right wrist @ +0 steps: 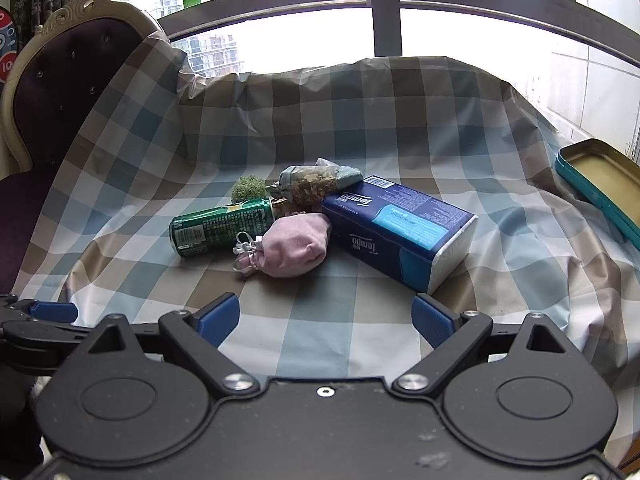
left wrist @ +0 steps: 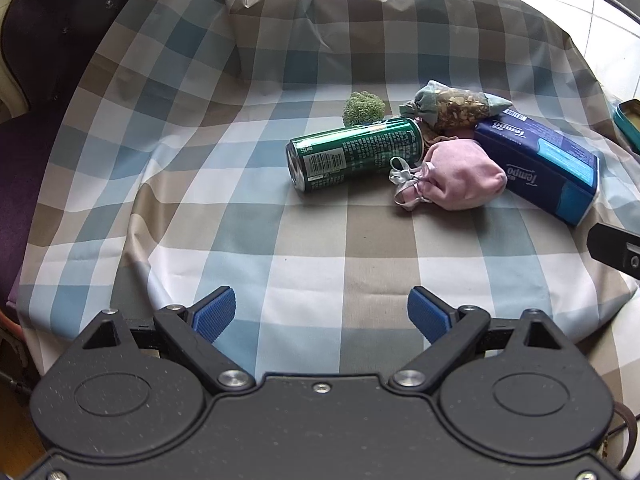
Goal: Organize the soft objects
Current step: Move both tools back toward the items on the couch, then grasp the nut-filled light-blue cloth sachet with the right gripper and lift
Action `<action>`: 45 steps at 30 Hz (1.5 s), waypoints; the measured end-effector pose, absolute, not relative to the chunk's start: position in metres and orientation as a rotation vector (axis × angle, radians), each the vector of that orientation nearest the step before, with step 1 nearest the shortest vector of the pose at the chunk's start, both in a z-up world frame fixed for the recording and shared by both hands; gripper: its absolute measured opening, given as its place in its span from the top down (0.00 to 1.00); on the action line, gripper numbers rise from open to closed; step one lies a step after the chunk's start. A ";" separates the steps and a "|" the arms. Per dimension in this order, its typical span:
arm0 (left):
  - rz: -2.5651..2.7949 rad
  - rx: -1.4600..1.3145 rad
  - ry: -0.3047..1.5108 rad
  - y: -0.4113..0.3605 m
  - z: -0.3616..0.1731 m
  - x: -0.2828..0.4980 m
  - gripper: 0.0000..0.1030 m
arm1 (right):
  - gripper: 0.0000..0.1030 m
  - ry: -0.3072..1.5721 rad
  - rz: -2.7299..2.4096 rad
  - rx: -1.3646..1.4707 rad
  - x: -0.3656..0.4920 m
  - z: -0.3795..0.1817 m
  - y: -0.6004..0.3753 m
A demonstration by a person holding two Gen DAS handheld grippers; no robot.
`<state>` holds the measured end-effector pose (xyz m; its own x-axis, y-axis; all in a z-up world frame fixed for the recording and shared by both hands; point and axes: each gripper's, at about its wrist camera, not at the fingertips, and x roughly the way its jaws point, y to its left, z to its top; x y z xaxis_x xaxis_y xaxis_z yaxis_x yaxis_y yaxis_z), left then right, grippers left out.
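Note:
A pink drawstring pouch (left wrist: 464, 178) (right wrist: 294, 248) lies on the checked cloth (left wrist: 340, 264) (right wrist: 320, 320), touching a green can (left wrist: 356, 154) (right wrist: 220, 226) lying on its side. Behind them sit a green fuzzy ball (left wrist: 363, 109) (right wrist: 248, 188) and a sachet of dried bits (left wrist: 452, 106) (right wrist: 316, 182). A blue Tempo tissue pack (left wrist: 548, 164) (right wrist: 404, 232) lies to the right of the pouch. My left gripper (left wrist: 322, 314) stands open over bare cloth, well short of the objects. My right gripper (right wrist: 326, 320) is open too, nothing between its blue pads, just in front of the pouch and pack.
A teal tin tray (right wrist: 600, 184) (left wrist: 628, 120) rests at the right edge of the cloth. A dark purple upholstered chair back (right wrist: 60, 92) (left wrist: 48, 40) rises at the left. A window with a rail is behind. Part of the right gripper (left wrist: 616, 252) shows at the left wrist view's right edge.

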<state>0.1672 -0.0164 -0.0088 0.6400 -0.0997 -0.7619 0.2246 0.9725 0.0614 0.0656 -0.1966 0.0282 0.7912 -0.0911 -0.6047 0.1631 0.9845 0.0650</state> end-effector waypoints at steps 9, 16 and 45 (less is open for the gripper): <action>-0.209 0.177 0.880 -0.032 -0.034 0.211 0.12 | 0.08 0.659 -0.158 0.115 0.127 0.016 -0.202; -0.210 0.188 0.934 -0.039 -0.057 0.236 0.12 | 0.07 0.693 -0.174 0.111 0.172 -0.001 -0.204; -0.264 0.137 0.907 -0.031 -0.076 0.246 0.02 | 0.01 0.809 -0.407 0.033 0.397 -0.012 -0.237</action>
<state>0.2456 -0.0307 -0.0762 0.5868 -0.1677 -0.7922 0.2829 0.9591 0.0065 0.3972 -0.2370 -0.0116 0.6174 -0.3415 -0.7086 0.3663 0.9220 -0.1252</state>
